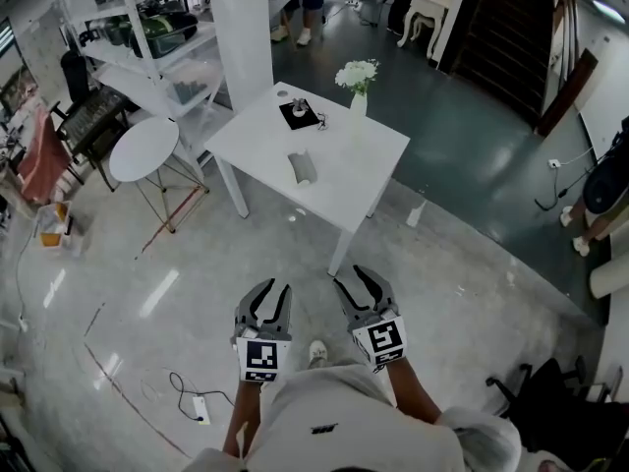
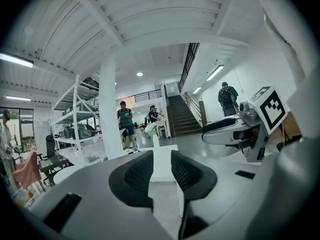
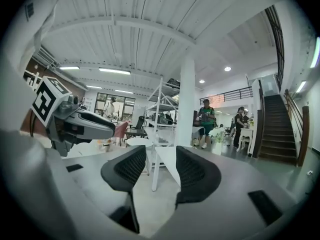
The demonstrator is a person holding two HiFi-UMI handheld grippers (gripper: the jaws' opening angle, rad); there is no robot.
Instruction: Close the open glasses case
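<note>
A white square table (image 1: 364,170) stands a few steps ahead of me. On its far corner lies a black, flat, open-looking case (image 1: 299,114) with a small object on it; too small to tell more. A grey oblong item (image 1: 303,168) lies near the table's middle. My left gripper (image 1: 263,298) and right gripper (image 1: 356,281) hang side by side over the floor, well short of the table. Both are open and hold nothing. The table (image 2: 162,160) shows between the open left gripper (image 2: 161,160) jaws, and the right gripper (image 3: 161,159) is also open.
A white vase of flowers (image 1: 357,79) stands at the table's far edge. A round white side table (image 1: 143,148) and metal shelving (image 1: 147,37) are at the left, beside a white pillar (image 1: 241,23). A cable and power strip (image 1: 197,403) lie on the floor near my feet. People stand farther back.
</note>
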